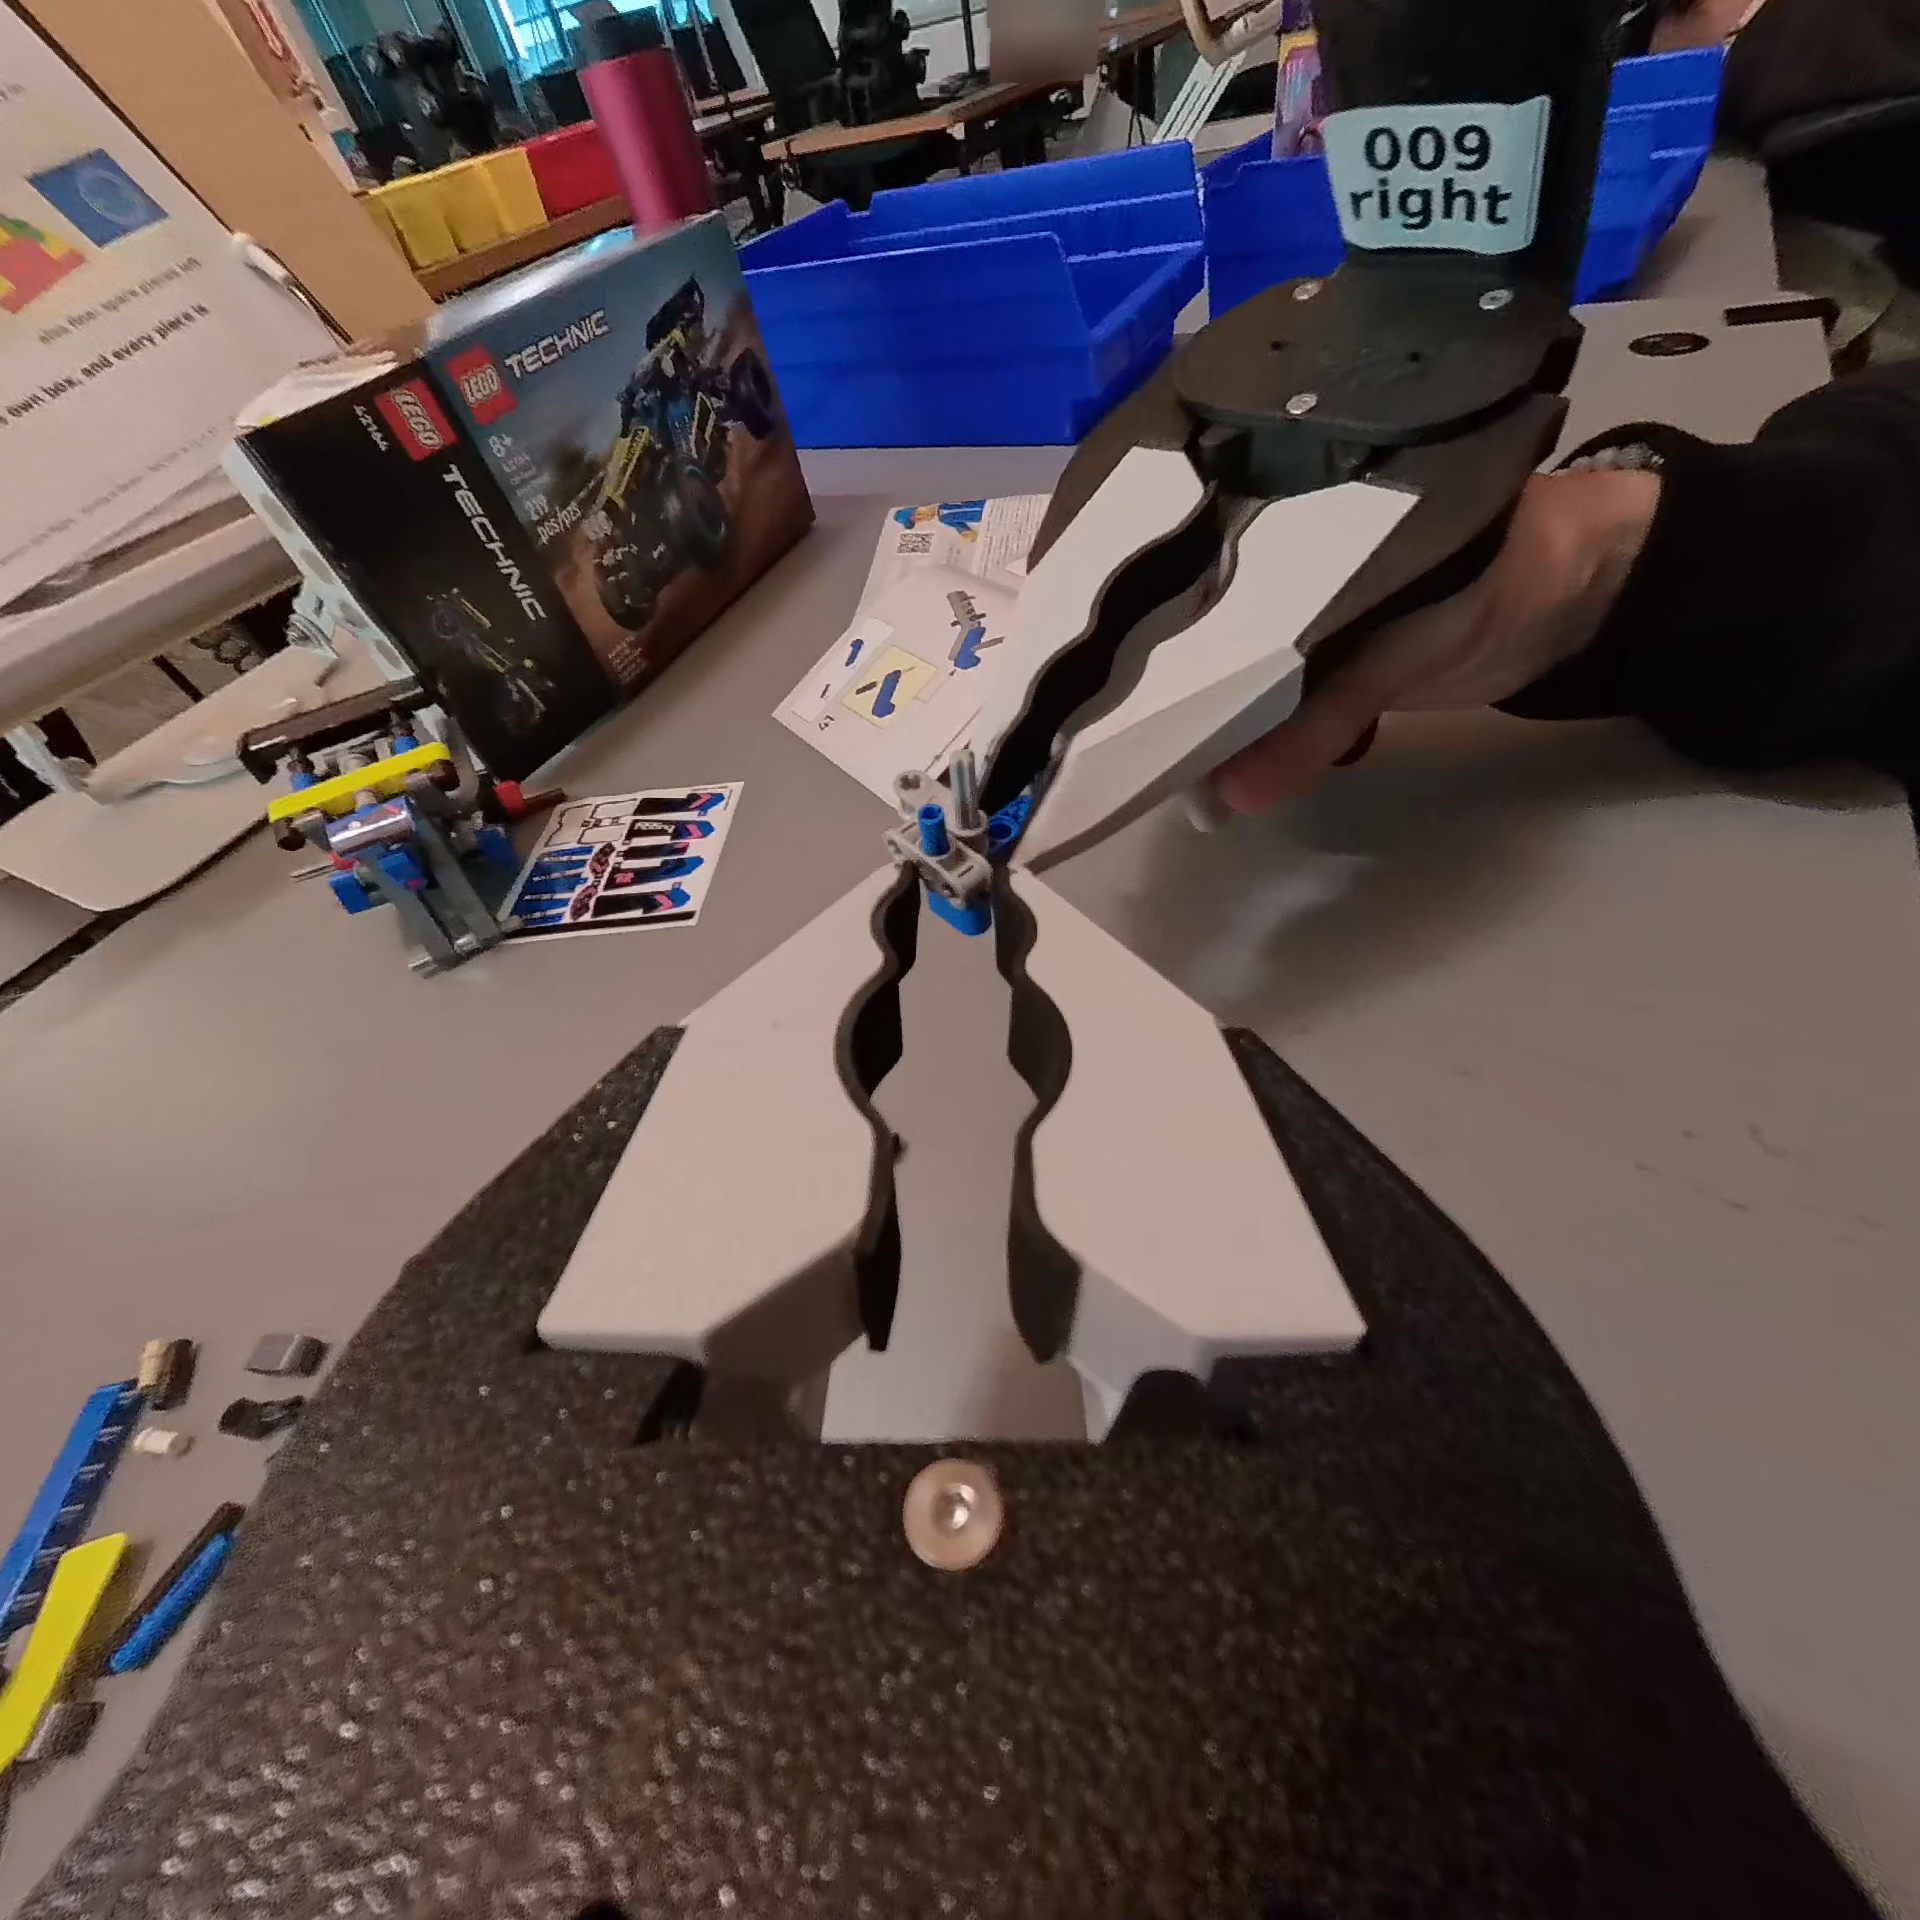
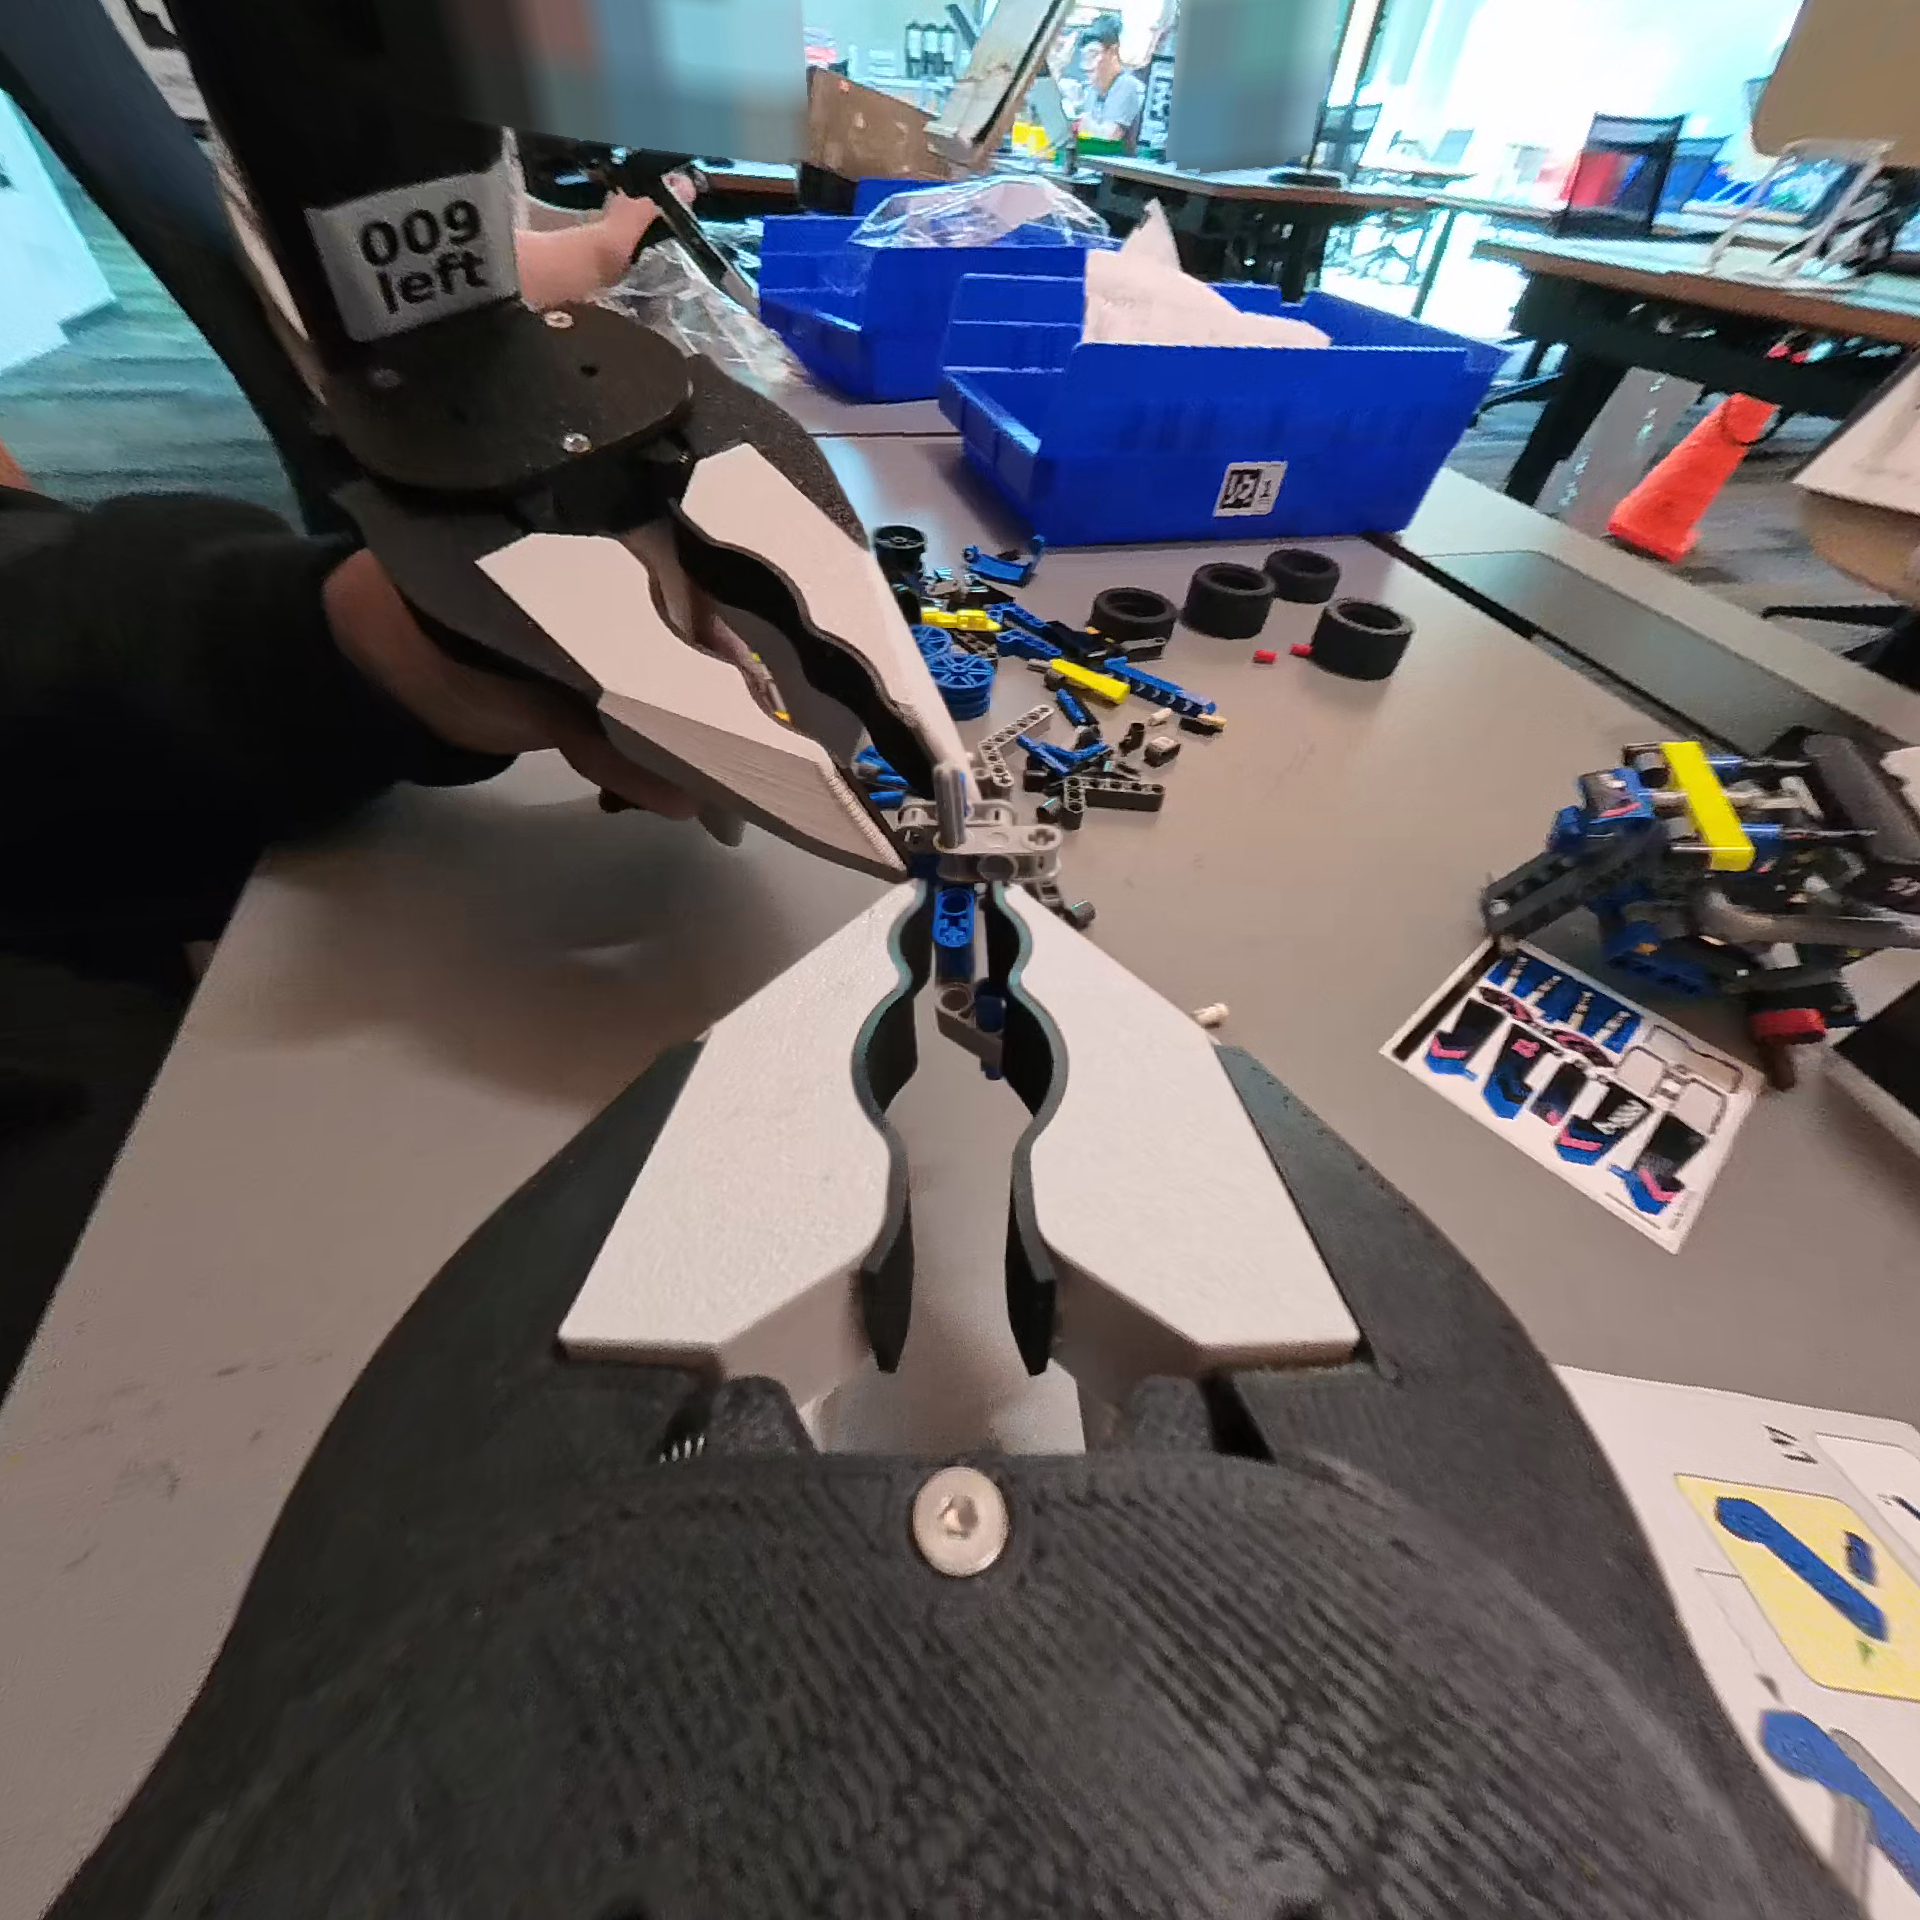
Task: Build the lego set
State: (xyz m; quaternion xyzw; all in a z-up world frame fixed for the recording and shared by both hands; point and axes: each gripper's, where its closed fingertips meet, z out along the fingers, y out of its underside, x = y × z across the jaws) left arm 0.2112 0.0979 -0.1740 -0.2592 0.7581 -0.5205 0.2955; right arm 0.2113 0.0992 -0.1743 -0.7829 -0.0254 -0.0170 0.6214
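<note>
A small grey-and-blue Technic sub-assembly (image 1: pixel 940 847) with an upright grey axle is held above the grey table between both grippers. My left gripper (image 1: pixel 948 883) is shut on its lower blue part from the near side. My right gripper (image 1: pixel 1003 805) comes in from the upper right and is shut on its far side. In the right wrist view my right gripper (image 2: pixel 951 896) clamps the blue and grey parts (image 2: pixel 954 935), and my left gripper (image 2: pixel 909 831) pinches the grey connector (image 2: pixel 982 836) from the upper left. A partly built blue and yellow vehicle (image 1: pixel 384 842) (image 2: pixel 1714 883) stands aside.
A sticker sheet (image 1: pixel 623 857) (image 2: pixel 1569 1091) lies by the vehicle. The set's box (image 1: pixel 582 520) stands at the back left, with the instruction booklet (image 1: pixel 914 634) (image 2: pixel 1808 1621) open nearby. Loose parts (image 2: pixel 1060 686) and black tyres (image 2: pixel 1247 603) lie before the blue bins (image 2: pixel 1216 416). Less than 4 cm separates the two grippers' tips.
</note>
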